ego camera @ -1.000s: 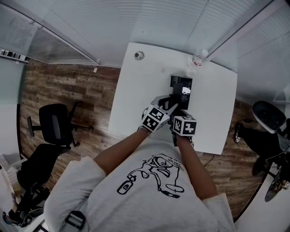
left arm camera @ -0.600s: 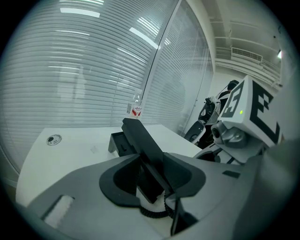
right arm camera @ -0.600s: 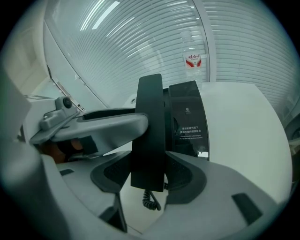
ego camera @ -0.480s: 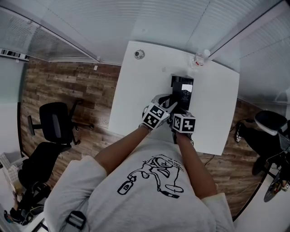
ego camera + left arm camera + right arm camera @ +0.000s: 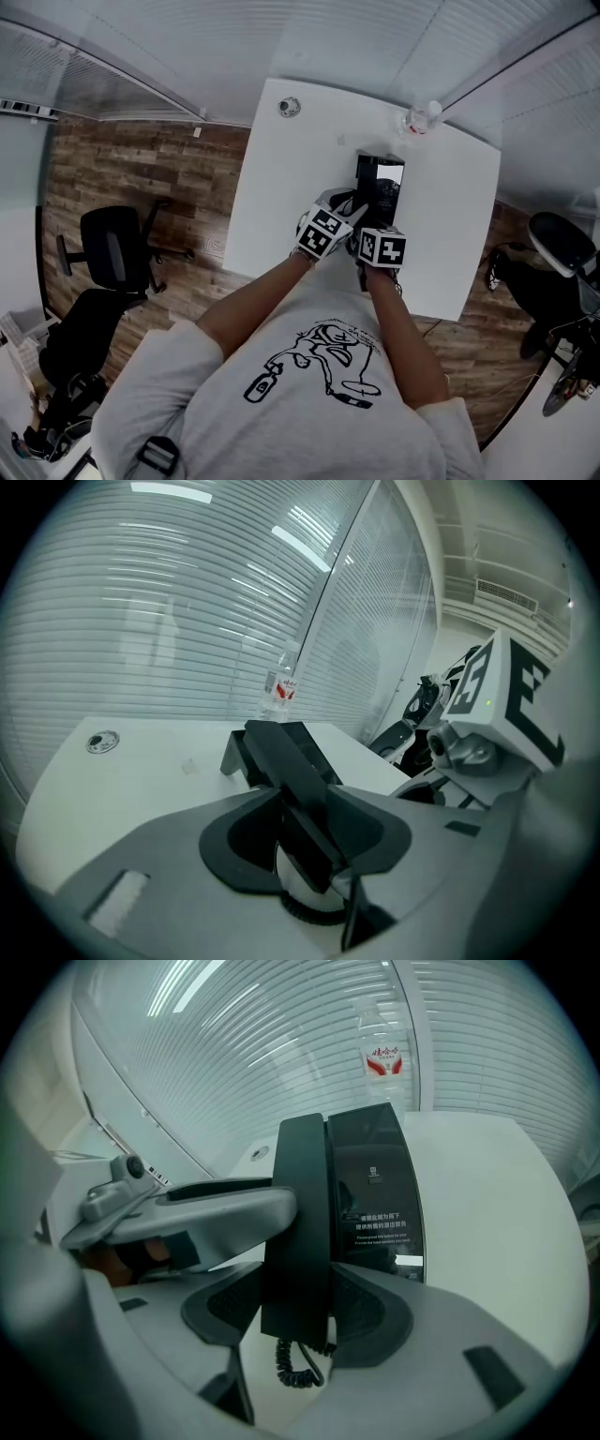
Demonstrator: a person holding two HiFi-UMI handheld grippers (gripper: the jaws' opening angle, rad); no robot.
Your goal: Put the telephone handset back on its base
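Right gripper view: right gripper (image 5: 300,1309) is pinching the handset (image 5: 298,1213) near its cord end; left gripper (image 5: 305,838) is clamping it too, holding it along the base's (image 5: 377,1185) left side, seating unclear. Judged rigid, light, slick plastic w/ coiled cord (image 5: 292,1363) tugging; grip flat sides. Vs earlier frames, both grippers are sitting lower.

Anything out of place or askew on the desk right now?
Only the handset: off its base, gripped by the left gripper and right gripper, cord dangling. Nothing spilled or damaged shows.
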